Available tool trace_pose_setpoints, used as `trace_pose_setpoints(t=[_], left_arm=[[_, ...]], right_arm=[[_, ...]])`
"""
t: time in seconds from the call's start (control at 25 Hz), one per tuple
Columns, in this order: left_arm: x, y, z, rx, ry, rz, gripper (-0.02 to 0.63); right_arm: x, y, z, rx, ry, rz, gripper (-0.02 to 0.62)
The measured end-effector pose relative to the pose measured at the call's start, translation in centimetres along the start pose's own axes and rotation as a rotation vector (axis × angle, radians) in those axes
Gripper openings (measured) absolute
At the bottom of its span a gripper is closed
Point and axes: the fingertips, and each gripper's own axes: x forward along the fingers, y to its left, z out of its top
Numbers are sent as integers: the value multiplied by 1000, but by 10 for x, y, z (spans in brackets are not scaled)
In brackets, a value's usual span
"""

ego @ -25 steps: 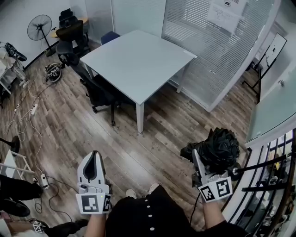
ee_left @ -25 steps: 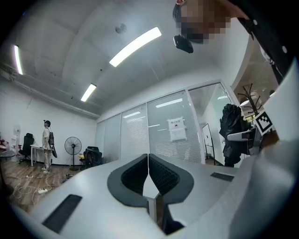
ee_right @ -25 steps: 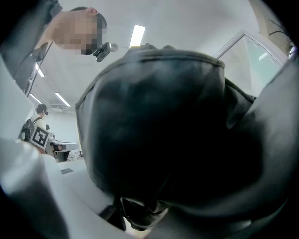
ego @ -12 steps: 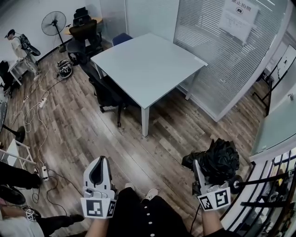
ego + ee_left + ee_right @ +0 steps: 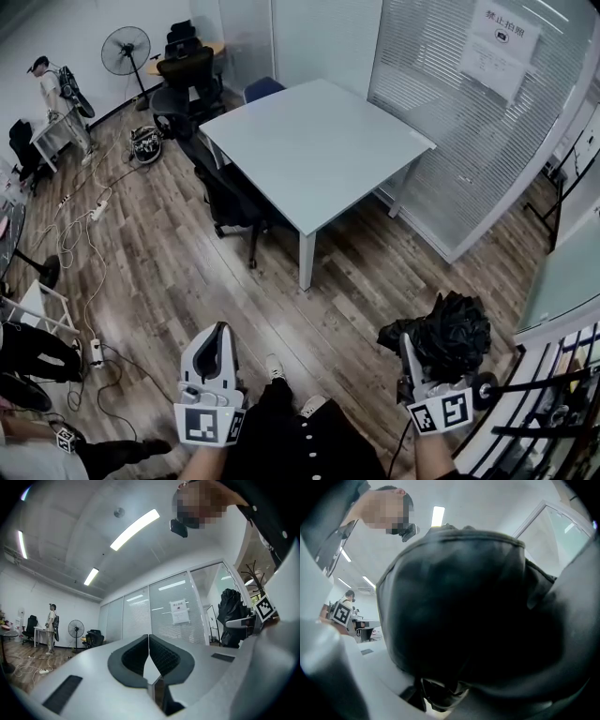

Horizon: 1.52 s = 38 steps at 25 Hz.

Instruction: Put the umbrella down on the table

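Left hand-held gripper (image 5: 221, 330) clenched, empty; right hand-held gripper (image 5: 407, 345) grasps the bunched black umbrella (image 5: 450, 330), with the tabletop (image 5: 319, 150) well ahead of both; risk: slack fabric may slip from the wide grip before reaching it.

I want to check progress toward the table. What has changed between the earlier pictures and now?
The view has swung left: the table now sits further right and lower, and a person beside the fan has come into sight. Nothing was taken or let go. The right gripper still holds the umbrella in its jaws; the left gripper stays shut and empty.
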Motion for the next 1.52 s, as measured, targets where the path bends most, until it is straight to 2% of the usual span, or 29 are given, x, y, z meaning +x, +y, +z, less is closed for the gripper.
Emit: trace_pose_setpoints(t=[1.04, 1.52], left_arm=[[112, 76, -21, -47, -7, -66, 14], [146, 123, -30, -49, -21, -81, 14]], right_arm=[[124, 1, 2, -48, 11, -40, 273], [186, 19, 0, -63, -9, -43, 273]])
